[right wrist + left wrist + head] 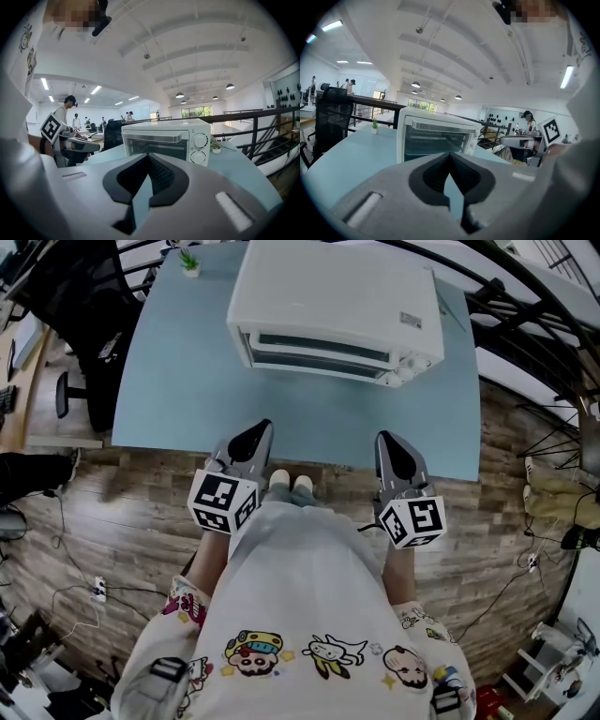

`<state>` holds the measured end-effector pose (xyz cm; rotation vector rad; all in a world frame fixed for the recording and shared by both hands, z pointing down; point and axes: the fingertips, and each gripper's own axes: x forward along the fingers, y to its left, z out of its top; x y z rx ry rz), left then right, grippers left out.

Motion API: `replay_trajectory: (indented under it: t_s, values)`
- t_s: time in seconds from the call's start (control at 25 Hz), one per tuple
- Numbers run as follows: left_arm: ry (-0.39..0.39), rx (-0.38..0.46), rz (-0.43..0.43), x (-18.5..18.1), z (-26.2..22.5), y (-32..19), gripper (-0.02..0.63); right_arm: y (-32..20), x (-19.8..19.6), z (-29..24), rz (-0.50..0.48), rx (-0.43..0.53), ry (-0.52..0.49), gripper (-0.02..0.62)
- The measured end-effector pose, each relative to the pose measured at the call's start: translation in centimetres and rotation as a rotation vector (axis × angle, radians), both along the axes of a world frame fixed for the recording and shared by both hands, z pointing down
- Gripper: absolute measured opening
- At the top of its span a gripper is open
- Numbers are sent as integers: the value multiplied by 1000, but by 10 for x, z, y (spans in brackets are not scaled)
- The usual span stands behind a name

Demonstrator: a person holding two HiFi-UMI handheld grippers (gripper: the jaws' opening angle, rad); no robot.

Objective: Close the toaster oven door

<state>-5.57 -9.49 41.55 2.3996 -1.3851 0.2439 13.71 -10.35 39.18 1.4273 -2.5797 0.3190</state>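
A white toaster oven (337,310) stands at the far middle of a pale blue table (187,390). Its glass door (314,351) faces me and stands upright against the oven's front, handle along the top. Two knobs (200,149) sit at the door's right. My left gripper (261,429) hovers over the table's near edge, shut and holding nothing. My right gripper (386,440) is level with it to the right, also shut and bare. Both are well short of the oven. The left gripper view shows the oven (433,138) beyond the closed left gripper (450,155); the right gripper view shows the oven (166,139) past the closed right gripper (149,156).
A small potted plant (189,261) sits at the table's far left corner. A black office chair (80,306) stands left of the table, and a dark railing (530,296) runs along the right. Wooden floor lies under me. People stand at desks far off.
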Motion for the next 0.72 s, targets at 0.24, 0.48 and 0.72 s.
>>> replay_trajectory:
  t_s: [0.24,0.48,0.72]
  values:
    - [-4,-6,-9,-3,2,0,-2,0,-1,2,-4,-6,-1,9]
    - [-7,-11,-12,-6,4,-1,-2,-3,-3,5,-20,-16,11,9]
    - [-8,-20,-19,-9,5,-2,-2,-6,-4,4,-21,-16,10,9]
